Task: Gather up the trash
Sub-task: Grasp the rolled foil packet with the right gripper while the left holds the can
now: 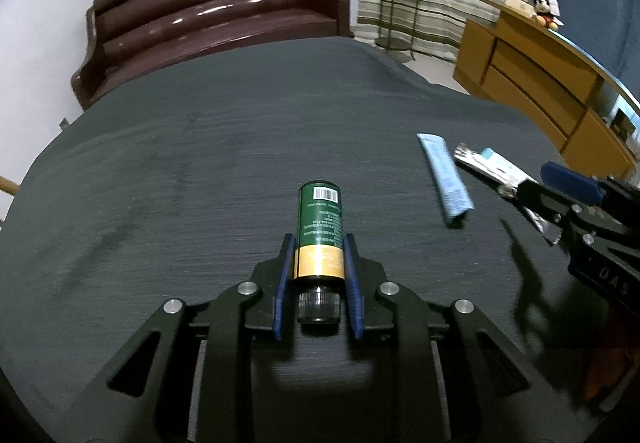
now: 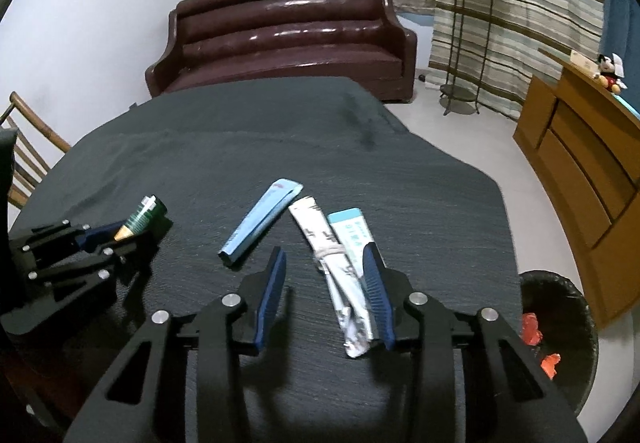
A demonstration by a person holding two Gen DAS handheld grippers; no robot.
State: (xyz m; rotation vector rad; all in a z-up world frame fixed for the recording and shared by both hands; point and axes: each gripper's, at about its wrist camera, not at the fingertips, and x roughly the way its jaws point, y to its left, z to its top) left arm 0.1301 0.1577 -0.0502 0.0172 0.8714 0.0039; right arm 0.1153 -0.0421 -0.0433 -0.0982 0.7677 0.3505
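My left gripper [image 1: 319, 243] is shut on a green and gold bottle [image 1: 320, 227] with a black cap, above the dark table [image 1: 200, 147]. It also shows in the right wrist view [image 2: 102, 239], with the bottle [image 2: 144, 217] in it. My right gripper [image 2: 326, 257] is open, with a silver and light blue packet bundle [image 2: 340, 259] lying between its fingers, against the right finger [image 2: 374, 275]. A light blue tube [image 2: 260, 221] lies on the table left of the bundle. In the left wrist view the tube [image 1: 444, 179] and the bundle [image 1: 492, 167] lie at the right.
A black bin [image 2: 560, 327] holding red scraps stands right of the table. A brown sofa [image 2: 280, 43] is behind the table, a wooden cabinet [image 2: 580, 163] at the right, a plant stand [image 2: 468, 43] by the curtains, a wooden chair [image 2: 24, 147] at the left.
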